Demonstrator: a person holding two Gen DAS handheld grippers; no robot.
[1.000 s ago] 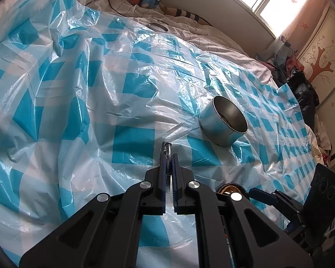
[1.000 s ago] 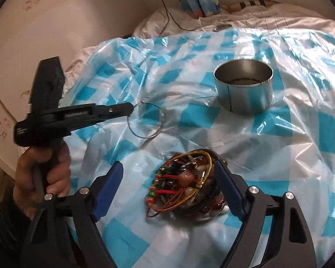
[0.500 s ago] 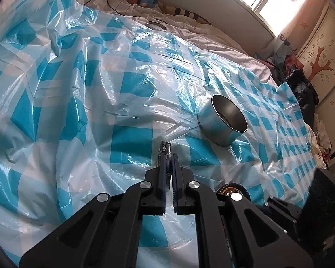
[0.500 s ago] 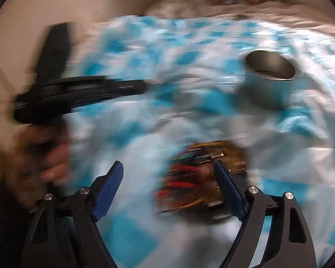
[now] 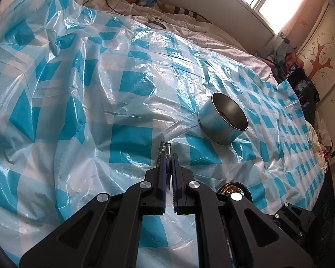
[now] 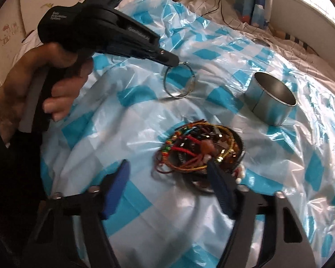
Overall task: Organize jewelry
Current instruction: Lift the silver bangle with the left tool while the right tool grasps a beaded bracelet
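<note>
**Bangle held clear, tin lying ahead and to the right**

Fingers of the left gripper [image 5: 169,156] are pressed together on a thin silver bangle [image 6: 179,82], pinched at its clasp so that the hoop hangs below the tips, its lower edge close to the plastic sheet [image 5: 127,89]; contact with the sheet cannot be told. Seen from the left wrist, the bangle is edge-on, its plane running along the line of the fingers.

The open metal tin [image 5: 223,120] is taken as the landmark. It stands on the checked sheet spread over the bed, mouth upward. The held bangle is placed near the tin but apart from it, on the side toward the left gripper, with the tin ahead and to the right of the tips. A short carry forward and rightward is judged to be what the drop requires, and the left hand is the nearer one.

The right gripper [image 6: 167,185] is spread wide and holds nothing. It is poised low at the tangled heap of bracelets [image 6: 201,149], which lies near the tin on the side toward the right gripper; one finger overlaps the heap's edge.
</note>
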